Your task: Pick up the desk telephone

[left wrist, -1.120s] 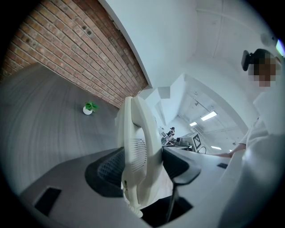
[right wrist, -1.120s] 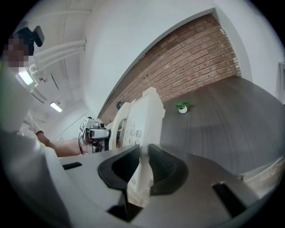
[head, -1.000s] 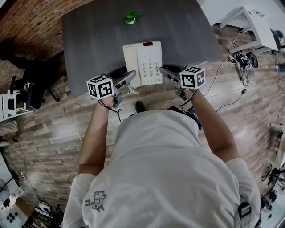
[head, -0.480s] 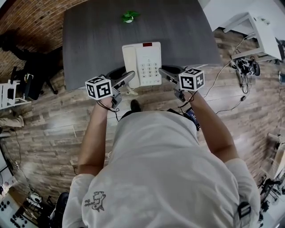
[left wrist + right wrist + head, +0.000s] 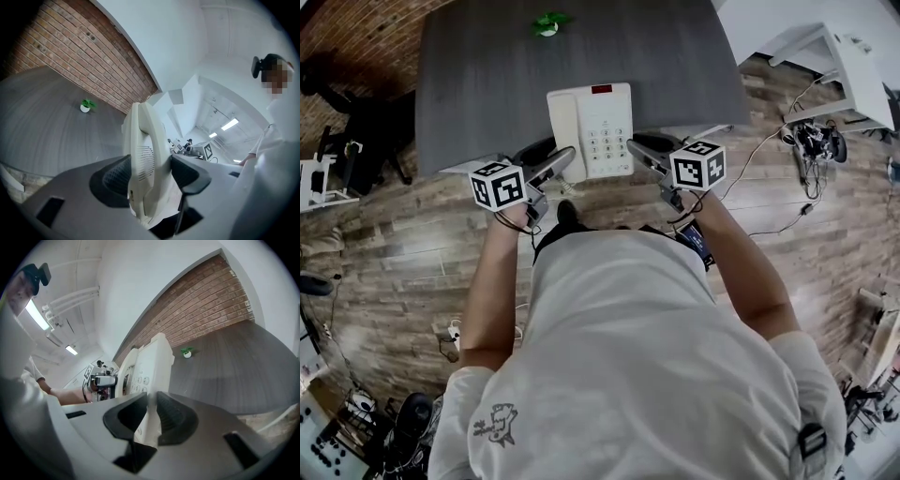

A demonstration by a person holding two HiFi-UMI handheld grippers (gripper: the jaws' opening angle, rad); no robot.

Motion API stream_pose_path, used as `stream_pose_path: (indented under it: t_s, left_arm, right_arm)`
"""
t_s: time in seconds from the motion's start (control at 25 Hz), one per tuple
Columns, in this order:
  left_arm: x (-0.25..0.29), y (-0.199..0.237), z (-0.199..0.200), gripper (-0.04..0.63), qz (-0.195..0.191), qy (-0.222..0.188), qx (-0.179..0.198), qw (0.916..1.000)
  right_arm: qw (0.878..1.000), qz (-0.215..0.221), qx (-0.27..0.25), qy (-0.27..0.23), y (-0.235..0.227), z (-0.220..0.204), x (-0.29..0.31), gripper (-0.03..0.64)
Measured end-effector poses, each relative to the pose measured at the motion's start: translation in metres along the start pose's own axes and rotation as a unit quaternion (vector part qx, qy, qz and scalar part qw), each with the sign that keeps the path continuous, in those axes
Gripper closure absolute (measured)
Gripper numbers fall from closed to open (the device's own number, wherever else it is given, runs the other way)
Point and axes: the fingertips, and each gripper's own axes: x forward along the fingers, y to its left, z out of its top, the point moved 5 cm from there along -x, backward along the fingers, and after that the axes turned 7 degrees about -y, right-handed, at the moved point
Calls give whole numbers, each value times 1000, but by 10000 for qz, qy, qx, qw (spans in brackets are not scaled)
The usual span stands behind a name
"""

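- Off-white desk telephone (image 5: 591, 129): moulded plastic, smooth, with a low sheen. The handset side has a fine slotted grille.
- Dark grey rectangular desk (image 5: 487, 84): wood-grain top, matt, faintly streaked.
- Left gripper (image 5: 562, 157) and right gripper (image 5: 636, 150): pale grey plastic shells, smooth and matt. The pads (image 5: 114, 177) are black, finely ribbed and rubbery in look.
- Marker cube (image 5: 498, 185): matt white faces with flat black printed squares.
- Brown plank floor (image 5: 403, 272): wood-look boards, glossy, showing pale patches of reflected light.
- Red-brown brick wall (image 5: 70, 56): rough and matt, with paler mortar lines.
- Person's light shirt (image 5: 628, 356): soft matt cloth, lightly creased.
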Motion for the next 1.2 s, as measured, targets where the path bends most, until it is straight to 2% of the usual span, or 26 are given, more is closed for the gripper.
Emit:
stream_pose_path:
  t_s: [0.16,0.44,0.68,1.2]
  left_arm:
    - [17,-41,-36,316,63,-22,113,9999]
    - [13,-55,-44,316,160,25,92,9998]
    - [11,-94,-79,316,218,-23,132,9997]
    - [-9,-126,-82,316,310,-107,92,9994]
  right_arm:
    - [9999,122,-26,-89,-8,-22,-51,546]
    - [9998,179,89,-73,-3,-30,-63,545]
    - [9996,254,45,-99,6,-55,-105,543]
    - [9994,303,99,-141,34,-57,-125,541]
